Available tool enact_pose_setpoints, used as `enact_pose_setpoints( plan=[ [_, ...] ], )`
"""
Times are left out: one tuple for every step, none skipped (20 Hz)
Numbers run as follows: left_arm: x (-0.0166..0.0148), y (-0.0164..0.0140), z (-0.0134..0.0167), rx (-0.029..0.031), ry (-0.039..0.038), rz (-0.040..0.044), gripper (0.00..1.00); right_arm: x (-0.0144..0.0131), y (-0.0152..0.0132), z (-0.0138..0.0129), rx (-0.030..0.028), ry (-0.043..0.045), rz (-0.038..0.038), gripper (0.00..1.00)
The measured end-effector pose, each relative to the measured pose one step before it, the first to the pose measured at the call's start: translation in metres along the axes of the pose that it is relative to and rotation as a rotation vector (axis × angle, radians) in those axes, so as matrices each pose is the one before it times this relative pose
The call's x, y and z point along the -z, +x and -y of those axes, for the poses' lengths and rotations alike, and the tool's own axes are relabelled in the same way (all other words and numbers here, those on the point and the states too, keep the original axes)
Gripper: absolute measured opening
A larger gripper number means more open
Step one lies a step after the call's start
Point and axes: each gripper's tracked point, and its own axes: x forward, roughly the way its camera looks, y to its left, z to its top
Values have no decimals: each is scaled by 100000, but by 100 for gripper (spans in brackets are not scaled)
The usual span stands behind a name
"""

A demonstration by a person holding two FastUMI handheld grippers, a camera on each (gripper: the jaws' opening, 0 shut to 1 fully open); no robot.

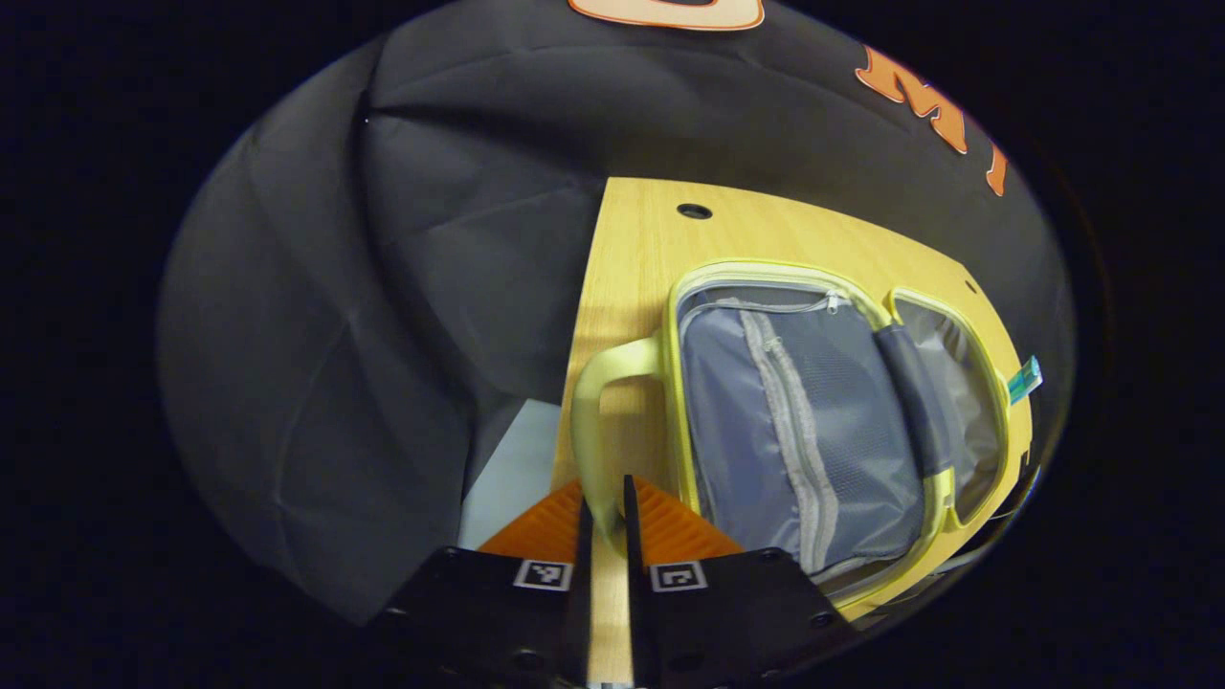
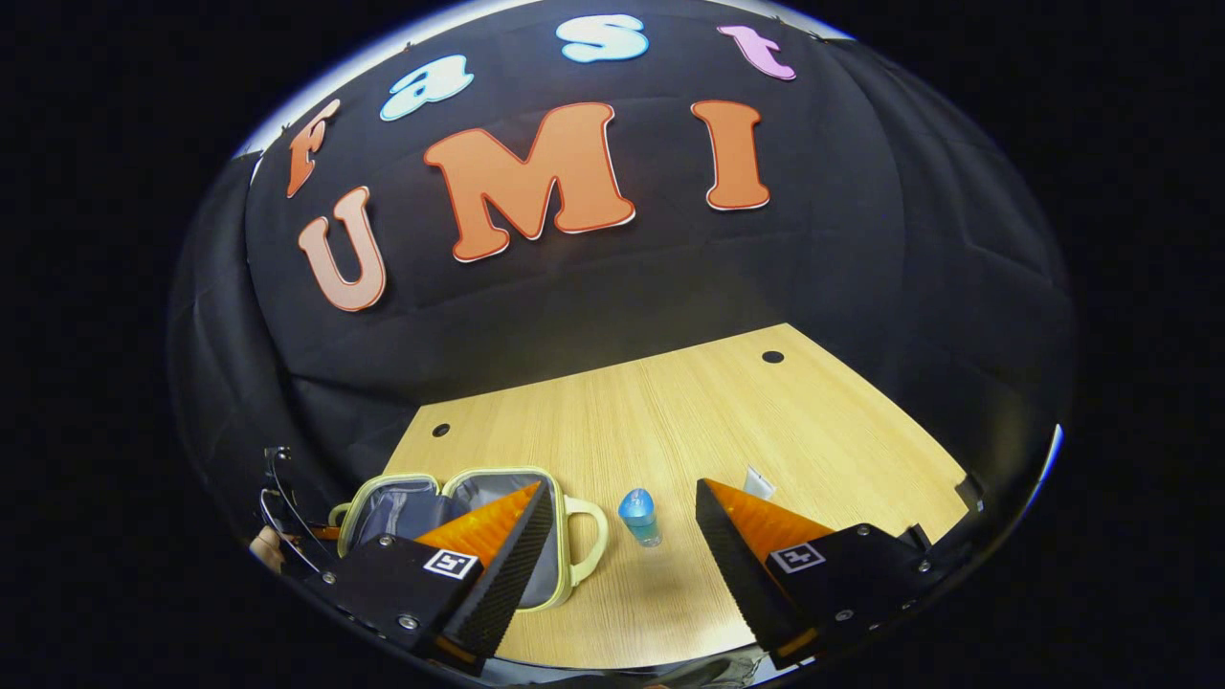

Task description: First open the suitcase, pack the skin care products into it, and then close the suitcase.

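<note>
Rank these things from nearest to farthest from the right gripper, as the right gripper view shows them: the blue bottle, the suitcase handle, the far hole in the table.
1. The blue bottle, ahead of the right gripper, between its open fingers.
2. The suitcase handle, beside its left finger; nearly as close, hard to separate from the bottle.
3. The far hole, near the table's back edge.

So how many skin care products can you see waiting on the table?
2, perhaps. A blue-capped bottle stands on the table beside the open suitcase, and a white item peeks out behind the right gripper's finger. More may be hidden.
</note>
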Motion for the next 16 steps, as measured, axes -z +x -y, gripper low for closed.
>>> enact_pose_setpoints(
  plan=[
    [246,-62,-672,-2992,1371,-1610,28,80,106,355,810,-129,245,95],
    [-3,-156,202,-612,265,45,38,-37,46,314,510,-575,471,95],
    [-200,-8,-103,-1761,357,730,39,3,-10,368,835,-857,-117,95],
    [-268,-271,-649,-3211,1573,727,46,-42,-52,461,587,-657,273,95],
    [-283,-564,-292,-2645,1652,1461,52,-105,-18,322,427,-332,575,95],
    [-818,-791,37,-1193,1707,2911,64,-151,32,273,123,-443,420,95],
    [-742,-798,339,-943,2230,3094,75,-64,5,238,-30,-410,345,95],
    [-964,-1010,279,-1060,2501,3278,87,-132,34,250,-278,-294,277,95],
    [-1453,-1246,236,-1699,1933,3786,99,-18,48,213,-487,-285,270,95],
    [-1646,-1377,359,-1414,1385,4164,99,-137,46,212,-376,-318,378,95],
    [-2057,-1775,591,-1390,17,6436,99,-77,-25,298,-305,-598,523,95],
    [-2631,-1623,1095,867,-1458,8868,99,-216,16,262,-322,-991,956,96],
    [-2871,-1500,1541,2273,-1933,7499,99,-384,36,360,-123,-1482,1413,96],
    [-2791,-1399,1520,1106,-1892,7305,98,-357,84,469,343,-1649,1456,95],
    [-2717,-1173,1610,693,-1326,6369,98,-315,47,526,125,-1461,1244,95],
    [-2641,-859,1684,-306,-1665,5592,98,-358,67,490,-186,-1239,1156,95]
  ],
)
